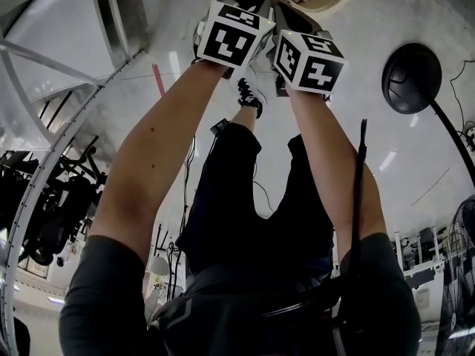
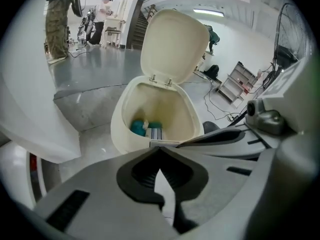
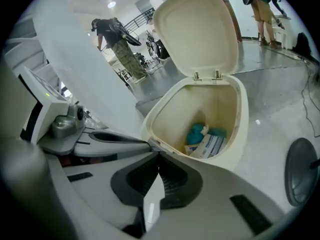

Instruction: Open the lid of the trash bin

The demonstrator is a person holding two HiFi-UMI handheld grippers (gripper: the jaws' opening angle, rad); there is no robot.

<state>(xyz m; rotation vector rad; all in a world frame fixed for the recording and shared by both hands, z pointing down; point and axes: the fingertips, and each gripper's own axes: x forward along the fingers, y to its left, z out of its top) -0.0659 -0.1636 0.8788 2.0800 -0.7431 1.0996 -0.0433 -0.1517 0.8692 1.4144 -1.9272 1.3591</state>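
Trash bin (image 2: 117,129), lid (image 2: 175,44) standing upright: we are finishing the opening. Left gripper (image 2: 160,156), right gripper (image 3: 159,156) both closed, empty; next likely calls for backing clear

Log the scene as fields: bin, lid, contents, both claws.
trash bin: cream, standing on the grey floor
lid: up, standing open on its rear hinges
inside: teal item and white-and-blue striped packet at the bottom
left claw: shut, nothing in it, aimed at the bin's front rim
right claw: shut, nothing in it, aimed at the same rim
task state: lid already open
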